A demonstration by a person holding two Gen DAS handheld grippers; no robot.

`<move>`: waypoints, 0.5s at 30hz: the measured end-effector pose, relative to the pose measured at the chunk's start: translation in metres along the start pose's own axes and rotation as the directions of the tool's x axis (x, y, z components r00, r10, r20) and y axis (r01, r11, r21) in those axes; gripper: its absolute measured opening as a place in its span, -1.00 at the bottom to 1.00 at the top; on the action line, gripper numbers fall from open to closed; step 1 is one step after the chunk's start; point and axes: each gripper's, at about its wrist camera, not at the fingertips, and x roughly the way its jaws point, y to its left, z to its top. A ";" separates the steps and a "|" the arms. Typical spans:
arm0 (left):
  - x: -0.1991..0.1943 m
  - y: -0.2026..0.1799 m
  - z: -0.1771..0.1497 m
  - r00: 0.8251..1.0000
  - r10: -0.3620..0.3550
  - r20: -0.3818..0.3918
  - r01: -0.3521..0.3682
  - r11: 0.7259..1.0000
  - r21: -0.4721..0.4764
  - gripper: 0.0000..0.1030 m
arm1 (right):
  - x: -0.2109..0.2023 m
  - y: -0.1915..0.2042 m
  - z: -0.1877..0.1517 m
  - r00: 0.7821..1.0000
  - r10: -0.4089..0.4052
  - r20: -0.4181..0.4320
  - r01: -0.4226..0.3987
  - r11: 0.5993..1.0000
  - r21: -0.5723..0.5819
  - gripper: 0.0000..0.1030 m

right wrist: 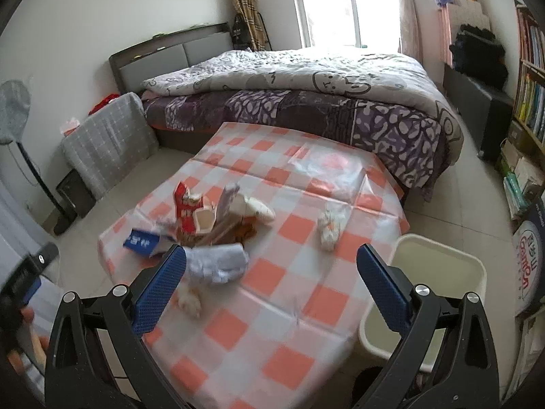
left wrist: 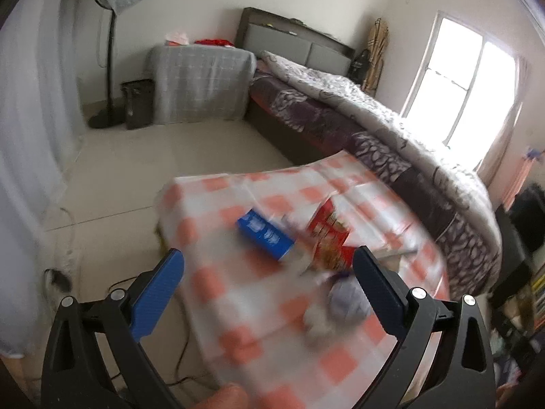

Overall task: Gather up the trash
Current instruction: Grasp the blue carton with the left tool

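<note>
Trash lies on a table with an orange-and-white checked cloth (right wrist: 306,184). There is a blue wrapper (left wrist: 265,235) (right wrist: 141,241), a torn red carton (left wrist: 328,237) (right wrist: 190,211), a pale crumpled bag (right wrist: 218,262) (left wrist: 347,298), crumpled tissue (right wrist: 328,226) and a white scrap (right wrist: 189,300). A cream bin (right wrist: 439,286) stands at the table's right side. My left gripper (left wrist: 269,255) is open and empty above the table, the blue wrapper between its fingers in view. My right gripper (right wrist: 270,252) is open and empty above the table's near half.
A bed with a purple quilt (right wrist: 306,102) runs behind the table. A grey covered stand (right wrist: 109,136), a floor fan (left wrist: 112,51) and a dark bin (left wrist: 136,102) stand left. Shelves with books (right wrist: 528,102) line the right wall. Cables (left wrist: 184,358) lie on the floor.
</note>
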 end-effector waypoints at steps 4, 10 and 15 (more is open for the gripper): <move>0.090 0.012 0.009 0.962 0.007 -0.274 -0.022 0.998 -0.053 0.87 | 0.034 -0.006 0.015 0.999 -0.006 -0.048 0.007 1.000 0.010 0.87; 0.189 0.021 0.002 0.922 0.128 -0.367 -0.190 0.972 -0.138 0.87 | 0.087 -0.023 0.002 0.979 0.022 -0.200 -0.003 0.996 0.095 0.87; 0.254 0.025 0.007 0.893 0.183 -0.411 -0.292 0.930 -0.222 0.86 | 0.097 -0.007 0.006 0.981 0.004 -0.194 -0.002 1.000 0.010 0.87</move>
